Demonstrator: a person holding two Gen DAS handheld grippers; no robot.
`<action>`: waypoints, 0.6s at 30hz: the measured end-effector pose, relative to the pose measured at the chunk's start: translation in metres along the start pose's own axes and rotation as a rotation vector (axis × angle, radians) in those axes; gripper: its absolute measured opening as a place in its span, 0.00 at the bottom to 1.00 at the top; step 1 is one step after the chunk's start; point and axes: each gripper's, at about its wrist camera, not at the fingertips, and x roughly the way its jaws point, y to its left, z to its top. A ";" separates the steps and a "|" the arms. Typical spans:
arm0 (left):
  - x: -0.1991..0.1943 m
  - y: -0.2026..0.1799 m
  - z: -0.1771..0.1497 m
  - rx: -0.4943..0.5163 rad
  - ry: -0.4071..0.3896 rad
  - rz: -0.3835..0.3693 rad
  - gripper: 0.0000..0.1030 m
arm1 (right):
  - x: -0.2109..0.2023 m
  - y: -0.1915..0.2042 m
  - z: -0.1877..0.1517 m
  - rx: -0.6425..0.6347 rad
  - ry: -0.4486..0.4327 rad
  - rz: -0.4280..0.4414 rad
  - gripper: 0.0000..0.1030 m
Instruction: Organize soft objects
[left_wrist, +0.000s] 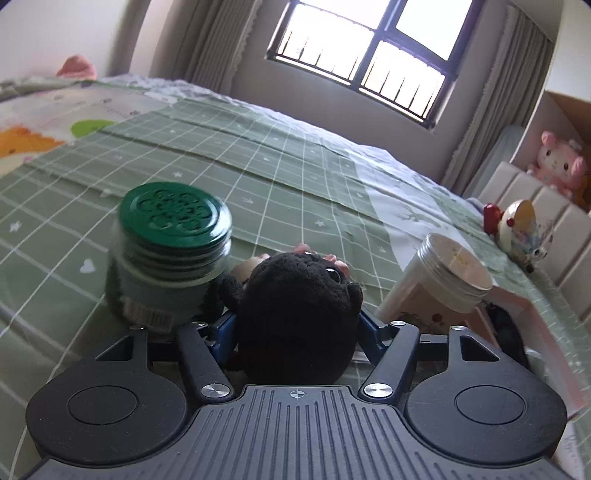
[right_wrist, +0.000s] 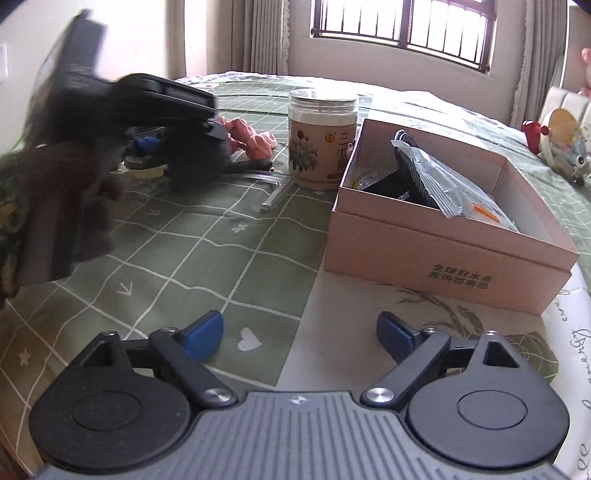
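Plainly at the pick-up step of the sorting. Clamped between the blue pads of the left gripper (left_wrist: 294, 324): a black plush toy (left_wrist: 299, 295), sitting on the green checked bedspread (left_wrist: 258, 155) and squeezed at both flanks, judging by the left wrist view. Crowded close on either side: a green-lidded jar (left_wrist: 173, 236) just to the left, touching or nearly touching the toy's arm, and a white-lidded jar (left_wrist: 443, 273) to the right, a little apart. Just beyond the toy, a crumpled pink cloth (right_wrist: 251, 138), likely another soft item awaiting its turn.

Over on the other side, released and empty: the right gripper (right_wrist: 299, 336), jaws wide, nothing but bedspread between them, hovering low near the open pink box (right_wrist: 443, 243). Already inside that box: a foil pouch (right_wrist: 439, 177) and some dark items, hard to identify.

Next, probably: lift the toy straight up, clearing both jars without knocking the green-lidded one, then carry across to the box or to some other spot for soft things. Cannot tell the destination for certain. Calls for a firm but gentle squeeze, given a body apt to compress and slip; worth checking the hold before raising. Best to keep the right gripper out of the path, or ready to steady the box.
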 end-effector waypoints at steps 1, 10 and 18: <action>-0.007 0.004 0.000 -0.008 -0.003 -0.016 0.68 | 0.001 -0.001 0.002 0.006 0.002 0.005 0.88; -0.079 0.040 -0.005 -0.025 -0.035 -0.053 0.67 | -0.008 0.018 0.029 -0.040 -0.044 0.009 0.88; -0.098 0.058 -0.013 0.050 0.052 -0.064 0.67 | 0.001 0.032 0.133 -0.011 -0.039 0.100 0.88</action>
